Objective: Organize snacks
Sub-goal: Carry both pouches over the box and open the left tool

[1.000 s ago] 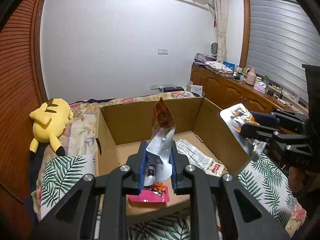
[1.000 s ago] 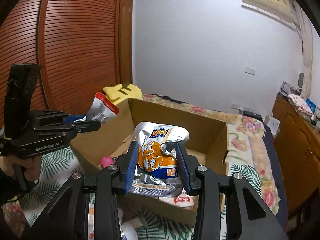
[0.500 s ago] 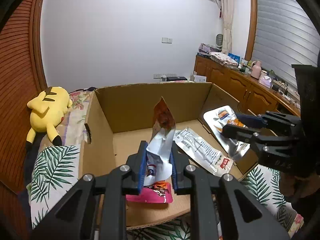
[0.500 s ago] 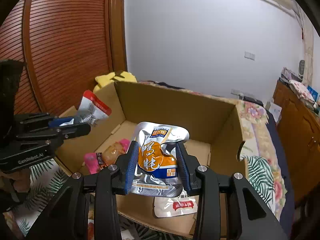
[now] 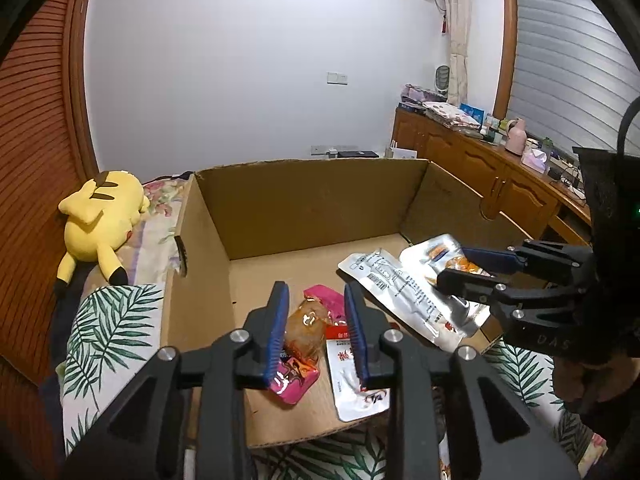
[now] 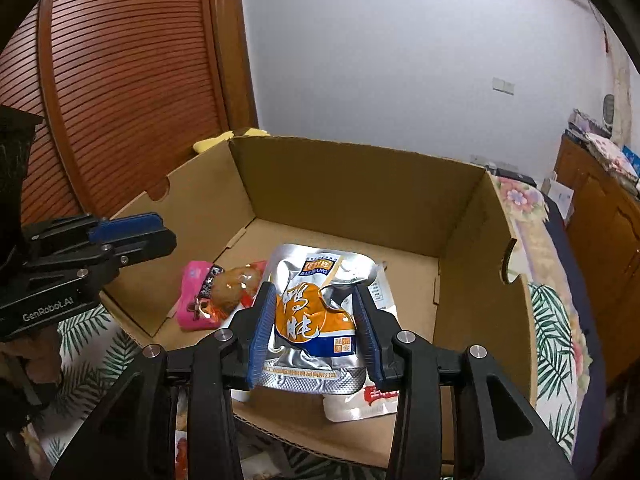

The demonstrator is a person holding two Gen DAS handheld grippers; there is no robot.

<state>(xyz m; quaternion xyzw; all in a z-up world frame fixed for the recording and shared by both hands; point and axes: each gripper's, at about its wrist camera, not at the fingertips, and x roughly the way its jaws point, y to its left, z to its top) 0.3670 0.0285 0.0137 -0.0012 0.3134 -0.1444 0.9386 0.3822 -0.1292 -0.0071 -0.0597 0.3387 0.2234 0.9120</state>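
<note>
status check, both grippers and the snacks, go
Left hand-held gripper open, empty. Right hand-held gripper shut on silver snack pouch, above cardboard box. Nothing blocking.

plain brown cardboard box point(image 5: 312, 208); glossy silver foil pouch point(image 6: 316, 312) printed orange with a blue band; bright pink plastic wrapper point(image 6: 196, 300); white sachet point(image 5: 400, 296) with fine black print; yellow plush toy point(image 5: 100, 216); white bedcover point(image 5: 108, 328) patterned with green palm leaves.

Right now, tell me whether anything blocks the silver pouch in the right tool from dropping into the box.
Nothing visible blocks it. The silver pouch, clamped in the right tool, hangs over the cardboard box; only a white packet lies flat underneath.
</note>
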